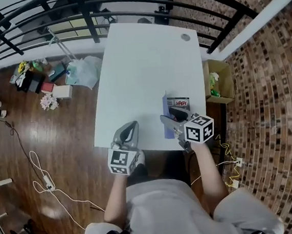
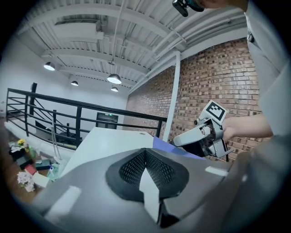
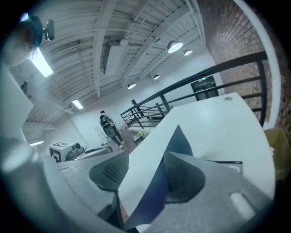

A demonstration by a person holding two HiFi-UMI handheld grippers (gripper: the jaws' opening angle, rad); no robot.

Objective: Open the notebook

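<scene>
The notebook [image 1: 179,105] lies at the near right edge of the white table [image 1: 146,62]. Its blue cover [image 1: 166,118] stands lifted on edge, showing a printed page under it. My right gripper [image 1: 169,120] is shut on that cover; in the right gripper view the cover [image 3: 152,182], white inside and blue outside, runs between the two pads. My left gripper [image 1: 131,127] hovers at the table's near left edge, shut and holding nothing. From the left gripper view, the raised blue cover [image 2: 176,148] and the right gripper [image 2: 184,139] appear to the right.
A black railing [image 1: 100,15] runs behind the table. A cardboard box [image 1: 217,81] sits on the floor to the right by the brick wall. Bags and clutter [image 1: 50,79] lie on the wooden floor at left, with a white cable [image 1: 41,175] nearer me.
</scene>
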